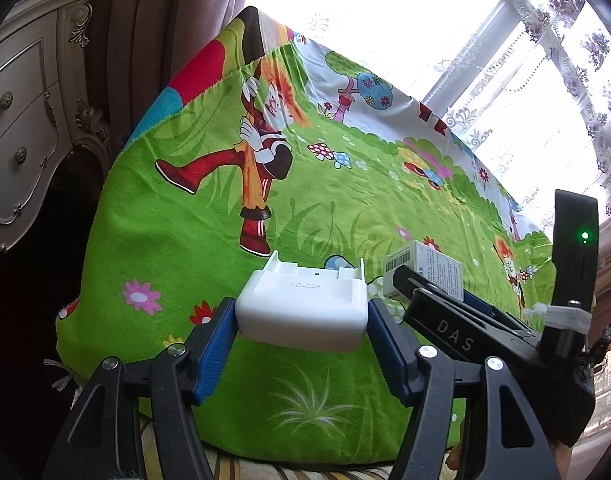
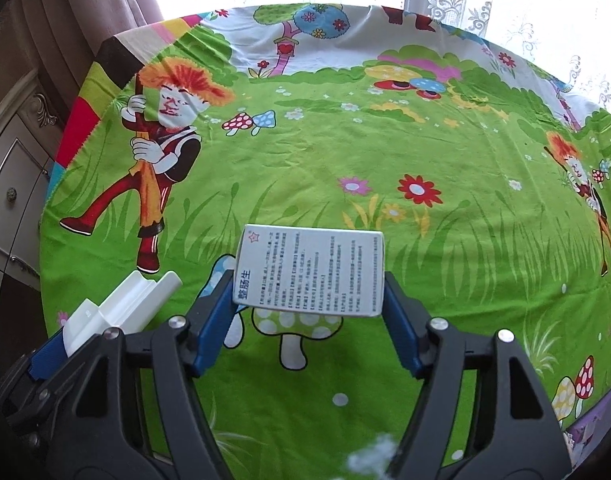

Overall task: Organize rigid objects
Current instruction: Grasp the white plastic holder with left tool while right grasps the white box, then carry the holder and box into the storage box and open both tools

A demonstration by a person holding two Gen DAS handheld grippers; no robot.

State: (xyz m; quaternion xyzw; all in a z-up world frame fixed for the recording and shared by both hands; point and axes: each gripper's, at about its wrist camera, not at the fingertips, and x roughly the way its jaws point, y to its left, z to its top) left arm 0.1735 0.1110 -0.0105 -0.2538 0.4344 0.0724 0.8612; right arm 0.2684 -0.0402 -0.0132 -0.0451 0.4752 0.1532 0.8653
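Note:
My left gripper (image 1: 301,320) is shut on a white plastic holder (image 1: 301,308) and holds it above the near part of the green cartoon cloth (image 1: 193,240). My right gripper (image 2: 307,292) is shut on a small white medicine box (image 2: 311,272) with printed text and holds it above the cloth (image 2: 385,160). In the left wrist view the right gripper and its box (image 1: 429,272) sit close on the right. In the right wrist view the holder (image 2: 117,312) shows at the lower left, in the left gripper's blue pads.
The cloth covers a table whose far edge meets a bright window with lace curtains (image 2: 505,0). A cream carved drawer cabinet (image 1: 21,120) stands to the left, with brown drapes (image 2: 65,20) behind it.

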